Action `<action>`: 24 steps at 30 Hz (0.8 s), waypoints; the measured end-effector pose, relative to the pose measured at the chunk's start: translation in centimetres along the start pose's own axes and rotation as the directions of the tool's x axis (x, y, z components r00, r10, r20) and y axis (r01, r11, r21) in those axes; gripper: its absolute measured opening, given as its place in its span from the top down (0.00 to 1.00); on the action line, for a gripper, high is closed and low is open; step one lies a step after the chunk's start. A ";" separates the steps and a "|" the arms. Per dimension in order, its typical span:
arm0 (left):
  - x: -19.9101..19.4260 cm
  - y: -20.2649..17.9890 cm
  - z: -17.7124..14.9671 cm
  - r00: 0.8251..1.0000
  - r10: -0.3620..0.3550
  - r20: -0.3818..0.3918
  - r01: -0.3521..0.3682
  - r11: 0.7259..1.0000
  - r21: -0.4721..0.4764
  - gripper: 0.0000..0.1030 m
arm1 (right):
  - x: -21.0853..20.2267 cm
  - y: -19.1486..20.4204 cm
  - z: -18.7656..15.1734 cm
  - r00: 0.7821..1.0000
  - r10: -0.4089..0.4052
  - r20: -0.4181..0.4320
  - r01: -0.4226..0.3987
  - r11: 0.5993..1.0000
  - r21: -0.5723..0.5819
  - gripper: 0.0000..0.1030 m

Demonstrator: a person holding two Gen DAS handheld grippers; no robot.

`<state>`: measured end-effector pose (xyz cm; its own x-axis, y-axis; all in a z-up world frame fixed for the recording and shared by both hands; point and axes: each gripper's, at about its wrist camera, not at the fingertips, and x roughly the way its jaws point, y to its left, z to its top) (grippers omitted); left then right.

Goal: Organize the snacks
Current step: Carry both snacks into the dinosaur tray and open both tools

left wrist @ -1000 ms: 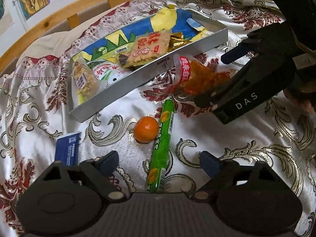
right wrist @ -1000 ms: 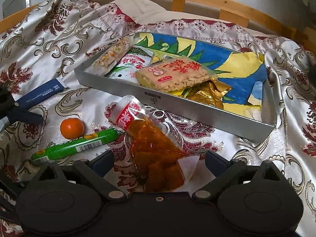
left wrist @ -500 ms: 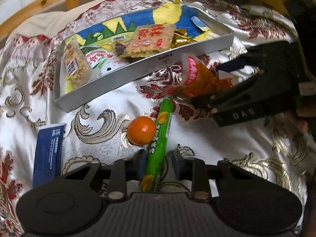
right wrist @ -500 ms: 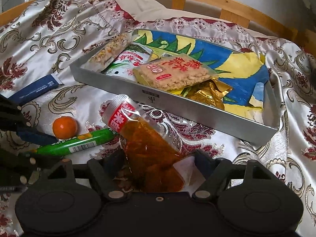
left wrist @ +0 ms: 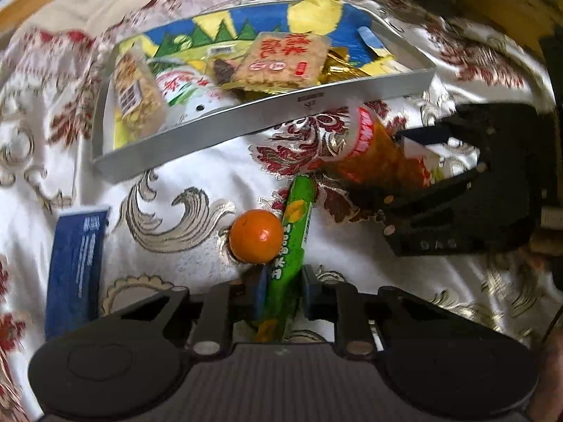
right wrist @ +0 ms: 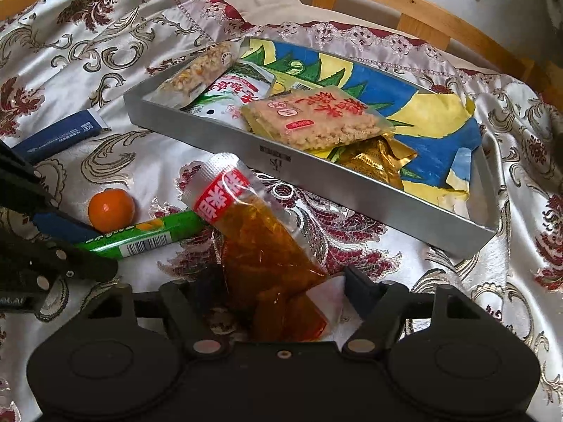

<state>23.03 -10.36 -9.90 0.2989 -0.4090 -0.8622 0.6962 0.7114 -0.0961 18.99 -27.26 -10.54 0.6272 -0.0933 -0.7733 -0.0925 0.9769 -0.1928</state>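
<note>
A grey tray (left wrist: 267, 119) on the bedspread holds several snack packs; it also shows in the right wrist view (right wrist: 352, 193). My left gripper (left wrist: 281, 290) is shut on the near end of a green candy tube (left wrist: 293, 232), which also shows in the right wrist view (right wrist: 147, 237). A small orange (left wrist: 256, 235) touches the tube's left side. My right gripper (right wrist: 281, 290) has its fingers closed in around the lower end of an orange snack pouch (right wrist: 267, 249) with a red label. The pouch also shows in the left wrist view (left wrist: 380, 154).
A blue box (left wrist: 75, 263) lies on the bedspread to the left. A wooden bed rail (right wrist: 404, 3) runs behind the tray. Inside the tray lie a rice cracker pack (right wrist: 316, 119), a nut bar (right wrist: 197, 70) and gold wrappers (right wrist: 376, 158).
My left gripper closed from wide open onto the green tube. My right gripper narrowed around the orange pouch and moved closer to it.
</note>
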 end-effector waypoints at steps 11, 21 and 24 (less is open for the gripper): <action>-2.3 0.5 -0.1 0.986 -0.154 -0.069 0.135 0.965 -0.223 0.82 | -4.5 0.3 -0.4 0.998 -0.022 0.063 0.023 1.000 -0.018 0.32; -4.1 0.2 -1.2 0.987 -0.148 -0.061 0.120 0.937 -0.328 0.82 | -8.9 -0.7 -0.9 0.987 -0.048 0.155 0.032 0.994 0.103 0.32; -5.2 -0.2 -1.2 0.992 -0.123 -0.009 0.114 0.940 -0.322 0.82 | -9.7 -0.8 -1.2 0.982 -0.064 0.179 0.042 0.991 0.124 0.31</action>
<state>20.61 -7.70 -5.99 0.2049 -0.4881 -0.8484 0.4780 0.8063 -0.3484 12.05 -27.38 -3.63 0.7604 -0.1193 -0.6384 0.0302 0.9884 -0.1487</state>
